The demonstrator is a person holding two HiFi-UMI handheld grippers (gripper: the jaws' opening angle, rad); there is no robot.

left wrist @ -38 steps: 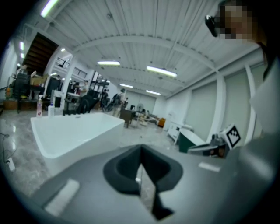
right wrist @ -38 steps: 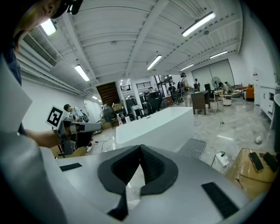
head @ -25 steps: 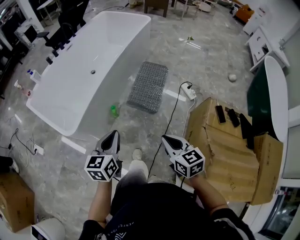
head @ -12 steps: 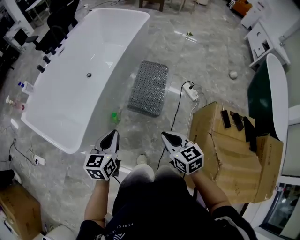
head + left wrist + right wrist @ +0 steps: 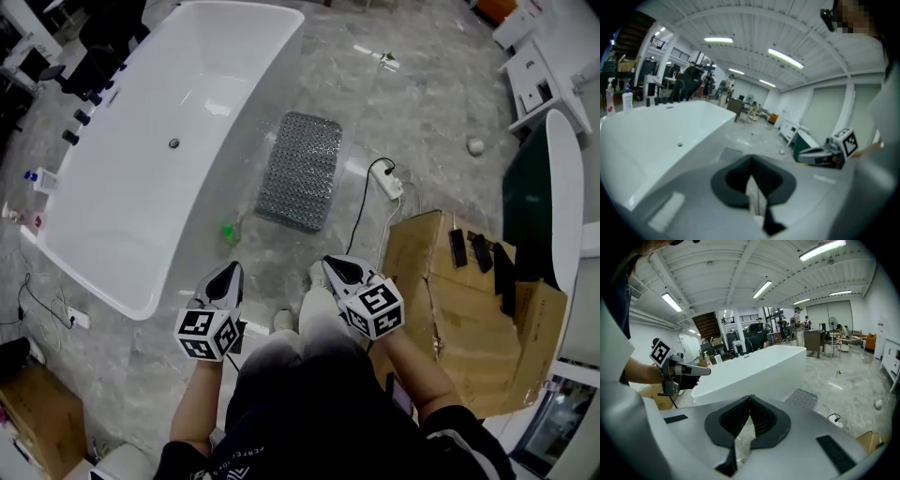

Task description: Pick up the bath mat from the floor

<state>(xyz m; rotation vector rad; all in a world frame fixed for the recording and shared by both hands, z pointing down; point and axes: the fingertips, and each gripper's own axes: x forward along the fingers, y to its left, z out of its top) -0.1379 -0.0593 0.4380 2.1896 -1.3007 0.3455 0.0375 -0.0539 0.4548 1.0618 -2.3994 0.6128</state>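
approach stage: bath mat not yet reached

item: bath mat [image 5: 300, 172], grey, lying flat on the floor [image 5: 422, 112] just beside the bathtub [image 5: 141, 187], ahead of you and well apart from both tools.
left hand-held gripper [image 5: 226, 272]: jaws closed, nothing held.
right hand-held gripper [image 5: 331, 266]: jaws closed, nothing held.
step in hand: the approach, by the look of it.
next move calls for: step closer, crouch, open one pair of jaws, take the mat's near edge.

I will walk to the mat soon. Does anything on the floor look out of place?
A white power strip with its black cable lies loose on the floor beside the bath mat, a possible trip risk. The cardboard box top looks torn. A small green object lies by the bathtub.
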